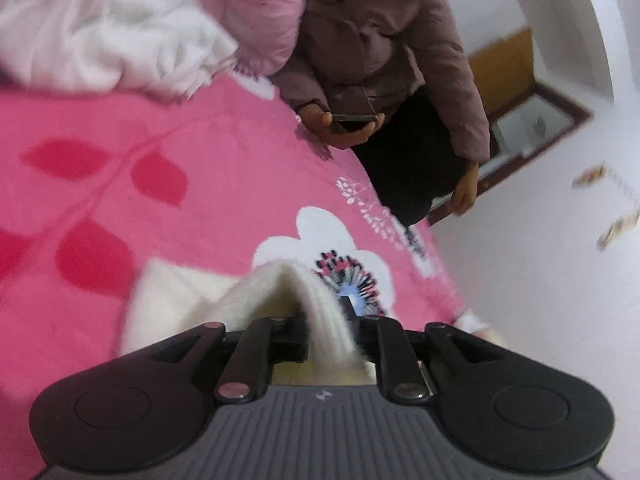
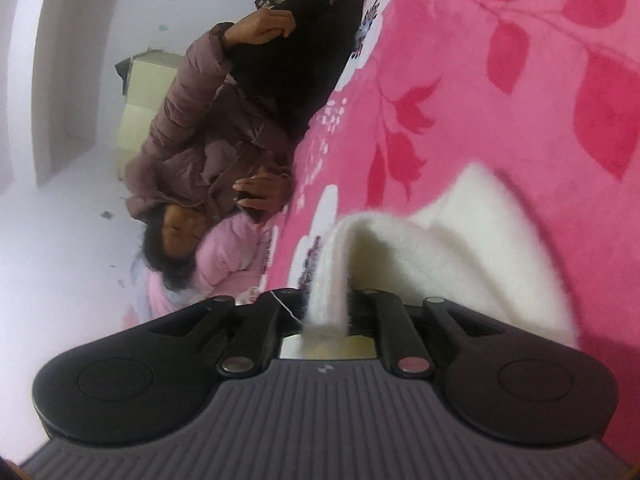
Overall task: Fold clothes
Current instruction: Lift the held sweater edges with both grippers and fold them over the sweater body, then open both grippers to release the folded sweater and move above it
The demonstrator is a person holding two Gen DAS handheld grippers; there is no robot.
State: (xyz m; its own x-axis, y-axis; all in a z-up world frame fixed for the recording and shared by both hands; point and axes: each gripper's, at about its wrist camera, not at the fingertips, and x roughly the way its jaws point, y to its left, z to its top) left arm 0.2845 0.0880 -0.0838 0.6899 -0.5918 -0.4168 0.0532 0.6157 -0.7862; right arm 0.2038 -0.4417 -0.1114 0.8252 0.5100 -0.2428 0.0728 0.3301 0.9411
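Note:
A cream fuzzy knit garment (image 1: 180,304) lies on the pink flowered bedspread (image 1: 160,168). My left gripper (image 1: 326,332) is shut on a raised fold of the cream garment, which arches up out of the jaws. In the right wrist view the same cream garment (image 2: 460,248) spreads to the right over the bedspread (image 2: 500,100). My right gripper (image 2: 326,316) is shut on another ribbed edge of it, and the fabric hides the fingertips. A loose thread hangs by the left finger.
A person in a mauve padded jacket (image 1: 376,40) stands at the bed's far edge holding a phone (image 1: 352,118); the person (image 2: 208,132) also shows in the right wrist view. A white cloth (image 1: 100,28) and a pink padded coat (image 1: 260,8) lie at the back.

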